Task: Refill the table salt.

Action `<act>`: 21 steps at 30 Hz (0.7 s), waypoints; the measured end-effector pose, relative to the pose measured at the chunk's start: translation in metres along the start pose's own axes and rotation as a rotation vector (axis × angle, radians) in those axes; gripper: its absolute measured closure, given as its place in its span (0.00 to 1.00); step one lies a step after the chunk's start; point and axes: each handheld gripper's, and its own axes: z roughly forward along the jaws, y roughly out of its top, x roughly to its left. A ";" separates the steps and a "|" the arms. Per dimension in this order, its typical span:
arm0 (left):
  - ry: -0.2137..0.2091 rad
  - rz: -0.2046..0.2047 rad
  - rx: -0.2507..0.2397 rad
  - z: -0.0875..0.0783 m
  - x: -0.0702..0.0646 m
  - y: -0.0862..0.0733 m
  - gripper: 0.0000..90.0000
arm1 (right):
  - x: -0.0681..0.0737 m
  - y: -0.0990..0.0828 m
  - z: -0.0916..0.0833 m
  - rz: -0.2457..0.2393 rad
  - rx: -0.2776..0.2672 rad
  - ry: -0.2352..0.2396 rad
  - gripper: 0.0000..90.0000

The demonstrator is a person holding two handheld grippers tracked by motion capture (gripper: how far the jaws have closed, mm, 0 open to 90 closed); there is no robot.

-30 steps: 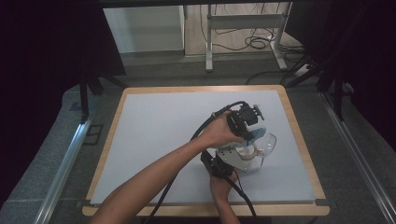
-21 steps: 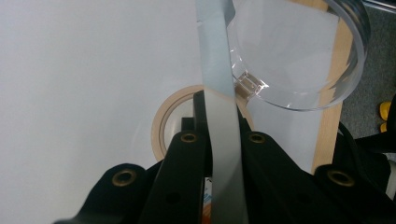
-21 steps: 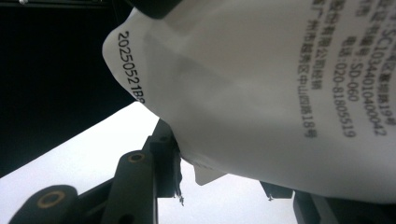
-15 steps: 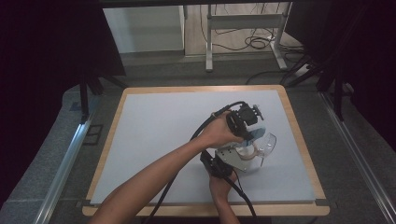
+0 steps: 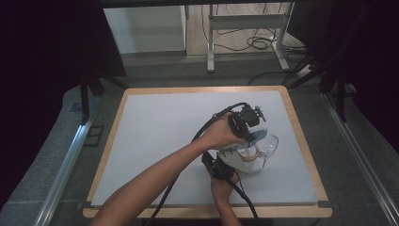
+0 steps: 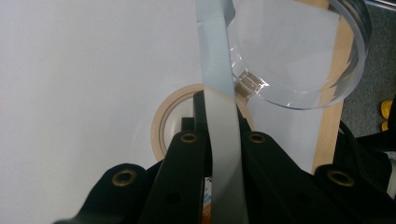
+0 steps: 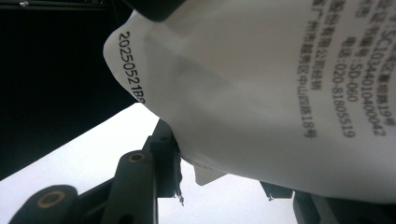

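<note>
The high view looks forward and down from above the person's side onto the whole wood-edged white counter (image 5: pixel 155 122). The left gripper view sits close over its own black fingers (image 6: pixel 187 163), facing down at that white surface and a clear round plastic lid (image 6: pixel 299 51). The right gripper view looks along its fingers (image 7: pixel 140 182), pressed near a white printed pouch (image 7: pixel 280 93), above the same white surface.

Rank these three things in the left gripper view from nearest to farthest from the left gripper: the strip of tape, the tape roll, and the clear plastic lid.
1. Strip of tape: clamped between the jaws of the left gripper, running upward.
2. Tape roll: on the white table, just beyond the jaw tips.
3. Clear plastic lid: upper right, beyond the roll.
</note>
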 end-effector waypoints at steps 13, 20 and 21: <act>0.000 0.001 0.001 0.000 0.000 0.000 1.00 | 0.000 0.000 0.000 0.003 -0.003 -0.002 0.63; -0.001 -0.004 0.004 0.000 0.000 0.001 1.00 | 0.000 0.000 0.000 0.007 -0.006 -0.002 0.63; -0.001 -0.003 0.005 0.000 0.000 0.001 1.00 | 0.000 0.000 0.000 0.007 -0.006 -0.002 0.63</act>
